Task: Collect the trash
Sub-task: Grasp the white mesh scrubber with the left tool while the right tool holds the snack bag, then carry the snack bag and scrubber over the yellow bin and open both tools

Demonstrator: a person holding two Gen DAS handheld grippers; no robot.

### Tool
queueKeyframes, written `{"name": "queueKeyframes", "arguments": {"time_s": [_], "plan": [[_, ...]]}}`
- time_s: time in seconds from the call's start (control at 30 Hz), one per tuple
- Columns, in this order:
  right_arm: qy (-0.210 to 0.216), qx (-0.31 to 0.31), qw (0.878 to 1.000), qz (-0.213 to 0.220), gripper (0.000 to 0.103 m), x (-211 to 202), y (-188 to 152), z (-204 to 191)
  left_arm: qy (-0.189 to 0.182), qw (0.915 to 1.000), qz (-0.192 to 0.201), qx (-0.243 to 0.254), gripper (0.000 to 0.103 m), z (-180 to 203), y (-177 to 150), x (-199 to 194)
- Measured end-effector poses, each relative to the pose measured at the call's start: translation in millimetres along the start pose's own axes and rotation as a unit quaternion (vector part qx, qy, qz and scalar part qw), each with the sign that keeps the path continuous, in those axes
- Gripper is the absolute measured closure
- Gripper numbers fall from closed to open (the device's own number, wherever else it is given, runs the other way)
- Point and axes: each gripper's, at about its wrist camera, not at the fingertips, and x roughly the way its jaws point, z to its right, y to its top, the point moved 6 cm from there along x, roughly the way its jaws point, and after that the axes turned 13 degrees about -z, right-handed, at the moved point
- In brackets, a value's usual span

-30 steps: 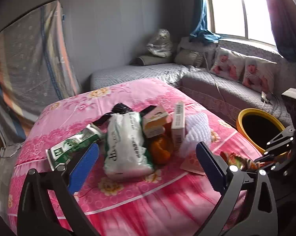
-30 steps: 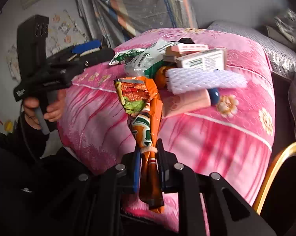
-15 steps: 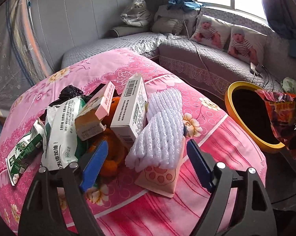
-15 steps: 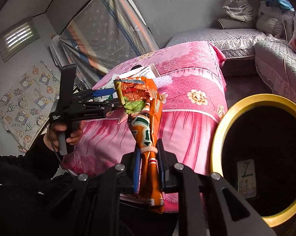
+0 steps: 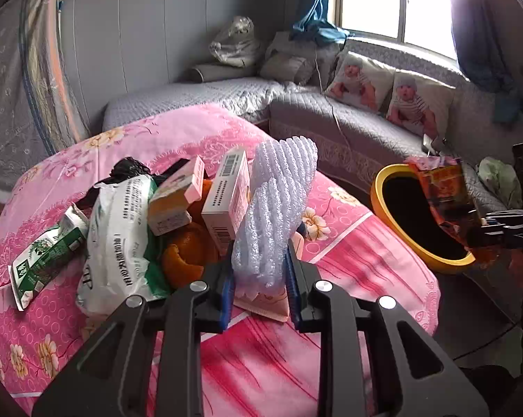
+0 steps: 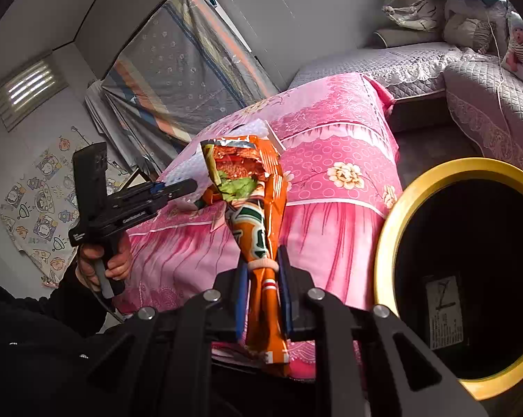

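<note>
The left gripper (image 5: 259, 278) has its blue-padded fingers closed on the lower end of a white foam net sleeve (image 5: 279, 205), which stands up from a heap of trash on the pink floral bedspread (image 5: 348, 267). Beside the sleeve lie a white-and-pink carton (image 5: 226, 198), a smaller pink-and-orange box (image 5: 176, 196), an orange (image 5: 185, 253), a white-and-green plastic bag (image 5: 122, 239), a flattened green carton (image 5: 46, 260) and a black bag (image 5: 127, 170). A pink pouch (image 5: 261, 300) lies under the sleeve, touching it as far as can be told. The right gripper (image 6: 263, 293) is clamped on the narrow tied end of an orange snack wrapper (image 6: 254, 215), holding it upright just beside the yellow-rimmed bin (image 6: 397, 215), whose dark mouth opens to the right. In the left wrist view the wrapper hangs at the bin's near rim. A grey quilted sofa (image 5: 348, 121) runs behind the bed.
</note>
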Motion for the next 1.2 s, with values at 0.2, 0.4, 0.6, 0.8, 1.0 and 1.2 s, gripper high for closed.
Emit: {"name": "queueKeyframes", "arguments": {"time_s": [0.2,0.4,0.6,0.8,1.0,1.2], "plan": [[0.019,-0.014,1.0,-0.007,0.088,12,10,-21,-0.005,0.997,0.065,-0.042,0.079,-17,-18,-56],[0.026,-0.012,1.0,0.004,0.088,10,23,-34,-0.009,0.9926,0.1,-0.067,0.08,-29,-28,-89],[0.013,0.012,0.999,0.044,0.088,-7,33,-26,-0.018,0.9904,0.121,-0.064,0.08,-23,-29,-105],[-0.019,0.035,0.996,0.083,0.088,-33,42,-4,-0.034,0.9899,0.128,-0.05,0.079,-14,-20,-106],[-0.053,0.068,0.989,0.117,0.088,-54,42,27,-0.061,0.9903,0.121,-0.032,0.079,2,-5,-93],[-0.096,0.103,0.982,0.125,0.088,-57,34,60,-0.08,0.9911,0.106,-0.002,0.08,29,14,-75]]}}
